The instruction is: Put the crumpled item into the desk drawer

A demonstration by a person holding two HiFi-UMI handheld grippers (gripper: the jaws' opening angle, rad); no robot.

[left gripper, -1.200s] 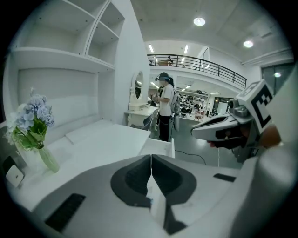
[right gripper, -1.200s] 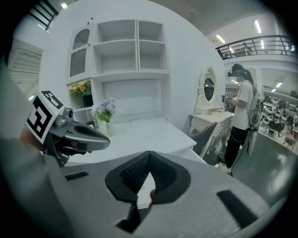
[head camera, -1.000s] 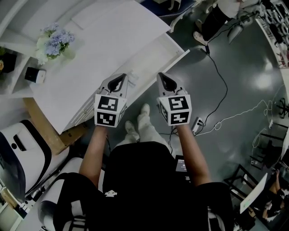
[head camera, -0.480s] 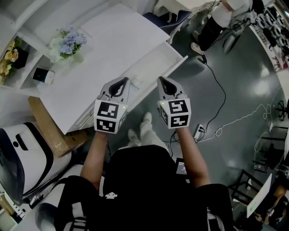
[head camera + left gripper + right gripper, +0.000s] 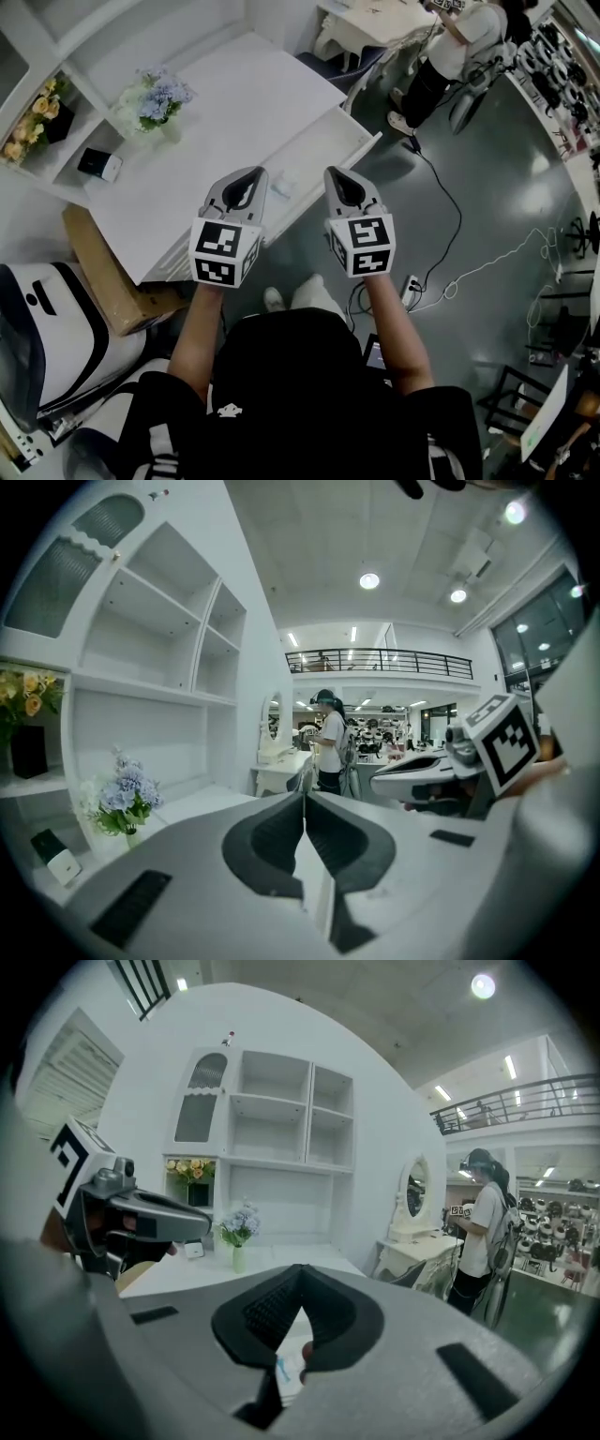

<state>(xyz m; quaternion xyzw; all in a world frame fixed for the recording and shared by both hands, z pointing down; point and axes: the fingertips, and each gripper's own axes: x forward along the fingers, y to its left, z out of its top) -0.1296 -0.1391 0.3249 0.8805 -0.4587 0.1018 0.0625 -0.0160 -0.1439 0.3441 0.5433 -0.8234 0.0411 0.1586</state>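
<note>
Two tools hang clenched and empty off the surface's (image 5: 234,94) front edge: left tool (image 5: 250,174), right tool (image 5: 338,175). The crumpled item (image 5: 284,183) seems to lie in the open drawer (image 5: 330,148) beneath them. Best to lift both straight clear of the rim, leaving the item undisturbed.

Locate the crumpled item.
In the head view, the crumpled item lies in the open drawer, between the tips of the left gripper and right gripper.
</note>
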